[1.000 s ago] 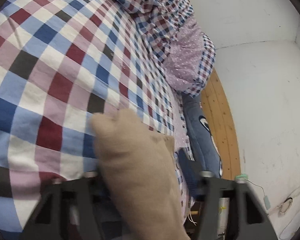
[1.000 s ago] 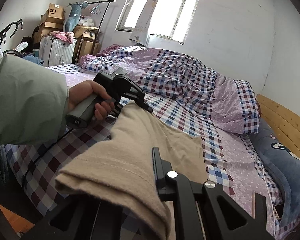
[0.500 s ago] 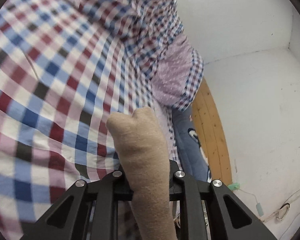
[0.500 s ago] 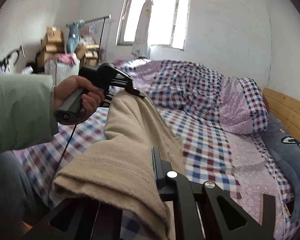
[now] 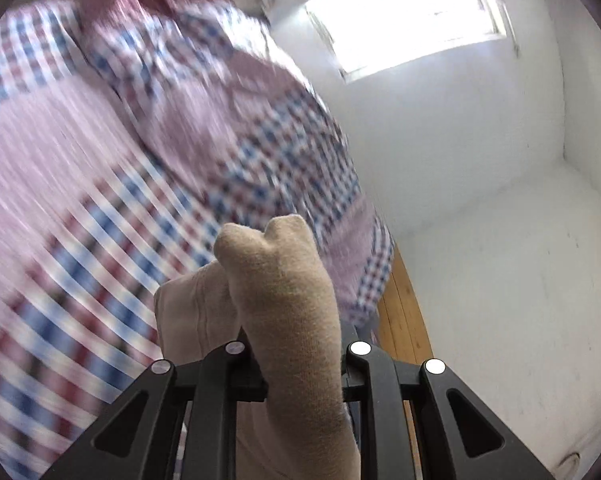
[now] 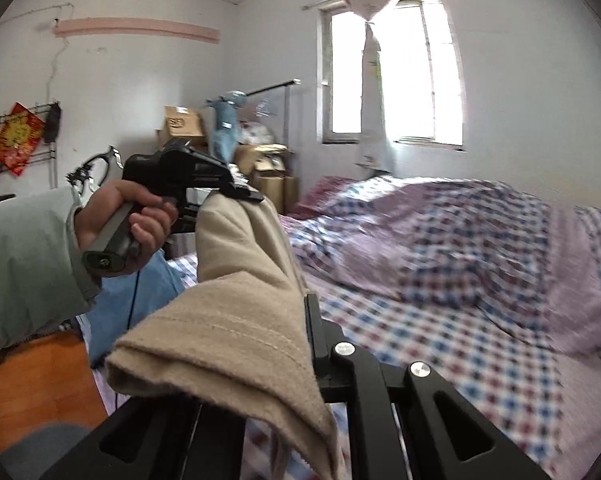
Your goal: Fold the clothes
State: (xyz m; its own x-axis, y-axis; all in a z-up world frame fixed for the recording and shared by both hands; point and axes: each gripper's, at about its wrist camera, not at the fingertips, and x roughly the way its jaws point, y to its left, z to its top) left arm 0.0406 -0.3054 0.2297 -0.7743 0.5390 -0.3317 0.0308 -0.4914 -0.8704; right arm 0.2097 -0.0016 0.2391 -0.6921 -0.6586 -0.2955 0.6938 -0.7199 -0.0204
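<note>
A beige knit garment [image 6: 236, 320] stretches between both grippers, lifted above the bed. In the left wrist view my left gripper [image 5: 296, 364] is shut on a bunched fold of the beige garment [image 5: 284, 292], which pokes up between its black fingers. My right gripper [image 6: 300, 364] is shut on the garment's stitched hem, which drapes over its left finger and hides it. The right wrist view also shows the left gripper [image 6: 244, 196], held by a hand [image 6: 128, 216] in a pale green sleeve, clamping the far end of the cloth.
A checked blue, red and white bed sheet [image 6: 440, 344] lies below, with a crumpled checked duvet [image 6: 440, 232] towards the window [image 6: 392, 72]. Cardboard boxes and a clothes rail [image 6: 236, 140] stand at the back left. A wooden bed frame [image 5: 400, 320] runs along the white wall.
Both grippers have risen off the bed, carrying the beige garment with them. The left gripper's jaws narrowed onto the fold. Both cameras tilted up, bringing the window and walls into view.
</note>
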